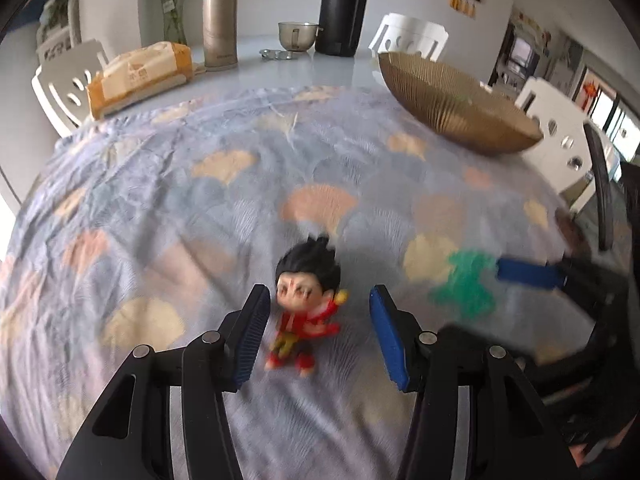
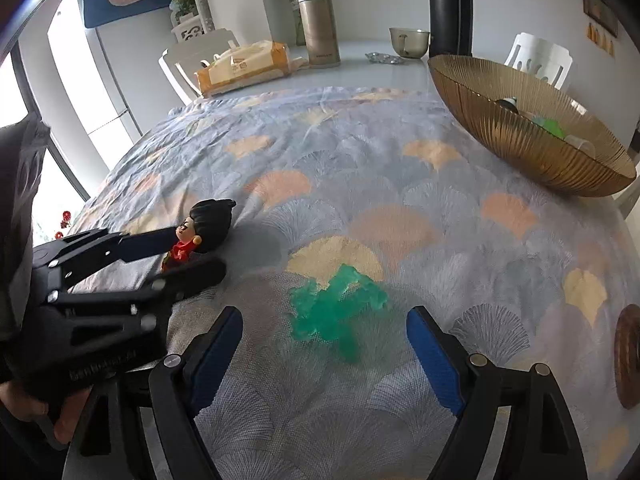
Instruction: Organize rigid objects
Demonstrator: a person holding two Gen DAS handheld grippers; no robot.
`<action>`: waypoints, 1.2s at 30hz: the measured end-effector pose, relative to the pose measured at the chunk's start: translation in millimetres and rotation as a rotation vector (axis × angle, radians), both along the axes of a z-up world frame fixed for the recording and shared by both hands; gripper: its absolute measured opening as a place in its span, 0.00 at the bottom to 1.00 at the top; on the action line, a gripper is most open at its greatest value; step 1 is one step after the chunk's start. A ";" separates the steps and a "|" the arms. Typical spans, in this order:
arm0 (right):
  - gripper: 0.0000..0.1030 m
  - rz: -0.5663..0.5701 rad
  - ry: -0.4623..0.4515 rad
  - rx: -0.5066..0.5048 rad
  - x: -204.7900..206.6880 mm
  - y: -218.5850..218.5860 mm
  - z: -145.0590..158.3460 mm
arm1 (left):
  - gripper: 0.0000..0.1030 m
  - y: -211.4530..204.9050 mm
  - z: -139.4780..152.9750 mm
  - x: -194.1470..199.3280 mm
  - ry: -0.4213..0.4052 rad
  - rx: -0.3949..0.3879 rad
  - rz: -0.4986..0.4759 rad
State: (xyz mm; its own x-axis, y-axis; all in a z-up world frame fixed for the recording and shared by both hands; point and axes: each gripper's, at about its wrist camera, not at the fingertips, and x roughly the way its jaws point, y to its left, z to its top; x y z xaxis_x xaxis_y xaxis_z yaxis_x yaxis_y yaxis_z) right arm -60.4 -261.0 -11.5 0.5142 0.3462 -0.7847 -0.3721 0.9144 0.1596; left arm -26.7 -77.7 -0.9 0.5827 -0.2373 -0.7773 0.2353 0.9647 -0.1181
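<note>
A small figurine [image 1: 308, 304] with black hair and red clothes sits on the patterned cloth [image 1: 200, 208] between the fingers of my left gripper [image 1: 320, 294]. The left pad is close to its head and the right pad stands clear of it, so the jaws are open. In the right wrist view the same figurine [image 2: 196, 232] shows between the left gripper [image 2: 196, 254] fingers. A translucent green toy [image 2: 336, 308] lies on the cloth just ahead of my right gripper [image 2: 325, 314], which is wide open and grips nothing. A ribbed amber bowl [image 2: 520, 148] with a few small items stands at the far right.
Along the table's far side stand a tissue pack [image 2: 244, 66], a gold thermos [image 2: 320, 26], a tall black bottle [image 1: 344, 8] and a glass cup [image 2: 410, 42]. White chairs [image 1: 60, 92] ring the table. A brown coaster [image 2: 628, 356] lies at the right edge.
</note>
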 end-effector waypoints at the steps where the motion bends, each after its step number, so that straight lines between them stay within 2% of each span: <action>1: 0.81 -0.002 0.004 0.003 0.7 -0.7 -0.4 | 0.47 0.8 0.0 3.3 0.000 -0.023 -0.001; 2: 0.81 -0.004 0.004 0.007 0.7 -1.3 0.0 | 0.47 1.7 -1.3 4.5 -0.005 -0.035 0.003; 3: 0.81 -0.005 0.003 0.007 0.7 -1.5 0.2 | 0.36 1.3 -2.8 5.1 -0.004 -0.031 0.009; 4: 0.81 -0.009 0.001 0.003 0.5 -1.6 0.2 | 0.30 3.3 -3.7 5.4 0.001 -0.028 0.017; 7: 0.81 -0.022 -0.007 -0.018 1.2 -0.4 0.0 | 0.30 12.0 -1.0 3.1 -0.001 -0.107 0.018; 8: 0.77 -0.029 -0.010 -0.028 1.5 -0.5 0.0 | 0.30 16.8 1.1 0.4 -0.016 -0.126 0.031; 9: 0.65 -0.035 -0.019 -0.038 1.0 0.2 0.6 | 0.30 19.1 2.0 -0.7 -0.026 -0.138 0.038; 10: 0.58 -0.036 -0.031 -0.046 -0.7 1.2 1.5 | 0.30 21.7 3.4 -1.8 -0.035 -0.153 0.044; 11: 0.47 -0.030 -0.041 -0.052 -2.8 2.5 2.5 | 0.30 24.5 4.7 -3.0 -0.045 -0.169 0.054; 18: 0.46 -0.004 -0.153 -0.076 -19.0 7.5 14.1 | 0.30 24.2 7.0 -4.2 -0.070 -0.161 0.068; 29: 0.46 0.026 -0.165 -0.079 -22.4 13.4 15.1 | 0.30 16.1 6.7 -4.5 -0.085 -0.114 0.035; 36: 0.46 -0.031 -0.214 -0.042 -26.0 1.0 23.1 | 0.30 13.0 10.0 -10.3 -0.116 -0.099 0.032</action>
